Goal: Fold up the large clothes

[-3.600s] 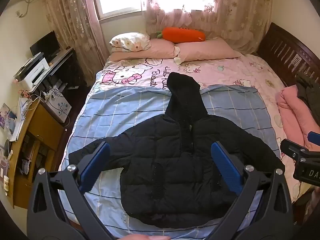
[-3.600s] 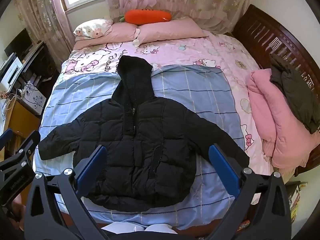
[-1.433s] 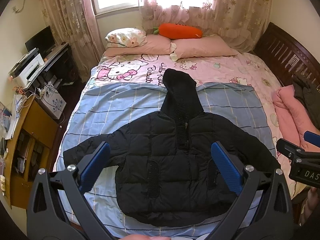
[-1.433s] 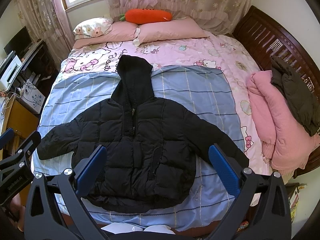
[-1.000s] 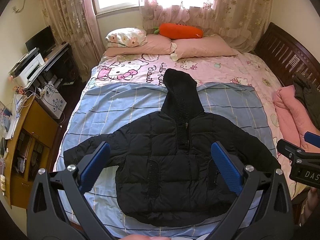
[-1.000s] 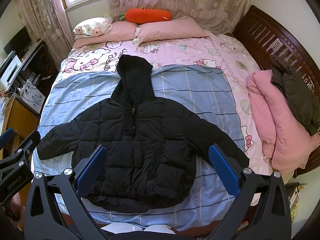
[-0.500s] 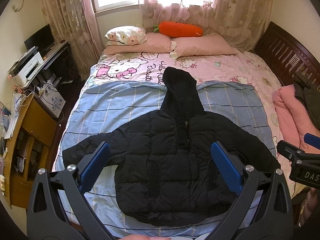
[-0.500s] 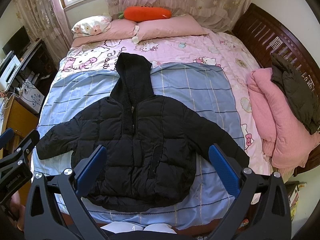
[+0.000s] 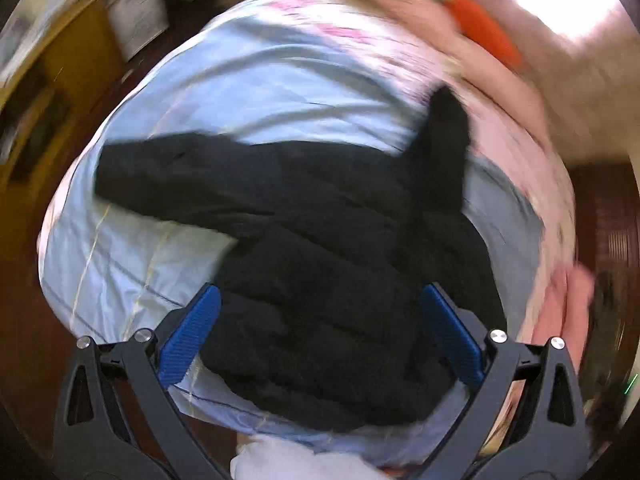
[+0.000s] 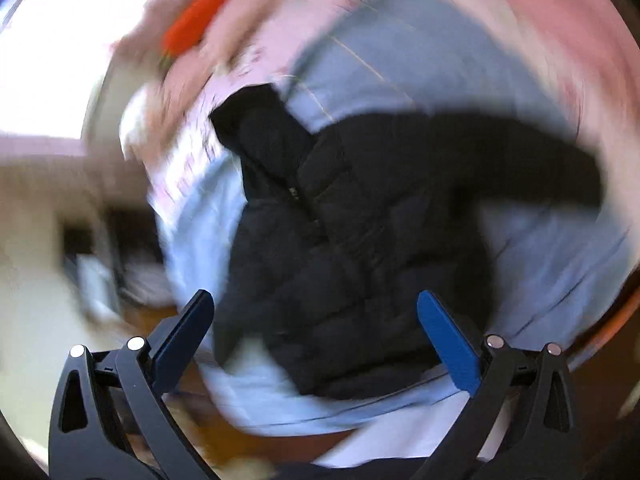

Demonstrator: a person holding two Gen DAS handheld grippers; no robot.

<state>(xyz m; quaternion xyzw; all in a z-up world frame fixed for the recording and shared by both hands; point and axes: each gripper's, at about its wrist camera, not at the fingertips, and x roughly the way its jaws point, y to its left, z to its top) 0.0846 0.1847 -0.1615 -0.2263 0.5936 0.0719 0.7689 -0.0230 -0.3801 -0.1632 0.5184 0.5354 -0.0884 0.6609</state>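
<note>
A black hooded puffer jacket (image 9: 328, 240) lies flat on a light blue blanket (image 9: 224, 92) on the bed, front up, sleeves spread, hood pointing away. It also shows in the right wrist view (image 10: 360, 216). My left gripper (image 9: 320, 332) is open and empty, above the jacket's hem, tilted toward its left sleeve (image 9: 160, 176). My right gripper (image 10: 316, 328) is open and empty, above the hem, tilted toward the right sleeve (image 10: 532, 152). Both views are motion-blurred.
An orange carrot pillow (image 9: 484, 28) and pink pillows lie at the bed's head. A wooden desk (image 9: 36, 92) stands left of the bed. A pink bundle (image 9: 564, 300) lies at the bed's right edge. The dark headboard side (image 9: 608, 216) is on the right.
Both grippers have dropped toward the jacket and rolled sharply, the left turning toward the left sleeve, the right toward the right sleeve. The jacket has not moved. Jaws stay open.
</note>
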